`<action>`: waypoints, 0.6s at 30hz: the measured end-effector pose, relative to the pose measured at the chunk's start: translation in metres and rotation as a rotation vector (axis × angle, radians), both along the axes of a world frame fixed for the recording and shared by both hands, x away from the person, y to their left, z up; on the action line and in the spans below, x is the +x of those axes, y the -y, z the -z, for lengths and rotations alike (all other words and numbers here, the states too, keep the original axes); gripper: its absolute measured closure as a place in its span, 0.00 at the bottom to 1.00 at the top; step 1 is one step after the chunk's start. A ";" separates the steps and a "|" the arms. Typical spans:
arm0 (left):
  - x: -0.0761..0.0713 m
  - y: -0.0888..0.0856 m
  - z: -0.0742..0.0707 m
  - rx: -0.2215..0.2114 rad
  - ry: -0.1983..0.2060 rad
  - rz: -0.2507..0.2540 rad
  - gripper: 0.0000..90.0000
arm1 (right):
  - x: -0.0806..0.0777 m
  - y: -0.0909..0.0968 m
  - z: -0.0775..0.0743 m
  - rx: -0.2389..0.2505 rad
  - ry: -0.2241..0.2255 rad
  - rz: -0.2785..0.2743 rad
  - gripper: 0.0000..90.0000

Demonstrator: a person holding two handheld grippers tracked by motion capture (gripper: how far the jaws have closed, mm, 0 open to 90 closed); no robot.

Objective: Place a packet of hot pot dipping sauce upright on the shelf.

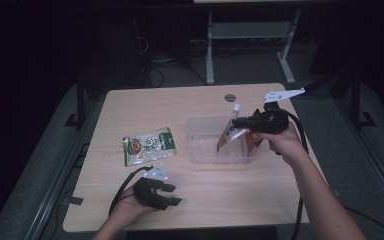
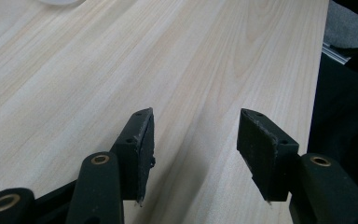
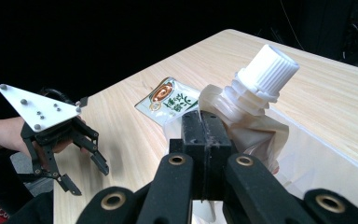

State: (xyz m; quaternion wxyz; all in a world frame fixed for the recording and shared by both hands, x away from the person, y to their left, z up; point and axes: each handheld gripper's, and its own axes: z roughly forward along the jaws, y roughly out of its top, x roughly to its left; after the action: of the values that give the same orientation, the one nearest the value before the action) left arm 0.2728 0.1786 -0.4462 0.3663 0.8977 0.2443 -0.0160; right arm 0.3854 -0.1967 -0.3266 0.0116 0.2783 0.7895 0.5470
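Right tongs [image 3: 205,121] pinch a white-capped spouted pouch [image 3: 249,107] over the clear plastic tub [image 1: 200,145]; left tongs [image 2: 196,140] rest apart, empty, on the pale wooden desk [image 1: 220,200].

The high view looks forward and down from above the person's side, taking in the whole wooden table [image 1: 200,200] from a fair way off. The left gripper view sits low and close over bare tabletop, facing along its own black jaws toward the table's edge. The right gripper view looks across the table — sharing with the high view the green packet [image 3: 170,100], the clear bin [image 3: 317,154] and the left gripper [image 3: 81,170].
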 end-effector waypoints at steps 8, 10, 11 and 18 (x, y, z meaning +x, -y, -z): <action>0.000 0.000 0.000 -0.001 0.001 0.003 0.51 | 0.000 -0.009 0.000 0.010 0.002 -0.020 1.00; 0.000 0.000 0.000 0.000 0.000 0.005 0.51 | 0.000 -0.010 0.000 0.010 0.005 -0.025 1.00; 0.000 0.001 0.000 0.001 -0.001 0.004 0.51 | 0.000 -0.013 0.000 0.009 0.002 -0.029 1.00; -0.001 0.000 -0.001 0.002 0.004 0.009 0.51 | 0.003 -0.033 -0.001 -0.015 0.007 -0.070 1.00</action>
State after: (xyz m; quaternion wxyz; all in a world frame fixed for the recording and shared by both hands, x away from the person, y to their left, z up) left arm 0.2723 0.1788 -0.4456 0.3656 0.8993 0.2394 -0.0157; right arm 0.3883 -0.1642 -0.3255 -0.0026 0.2482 0.8029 0.5419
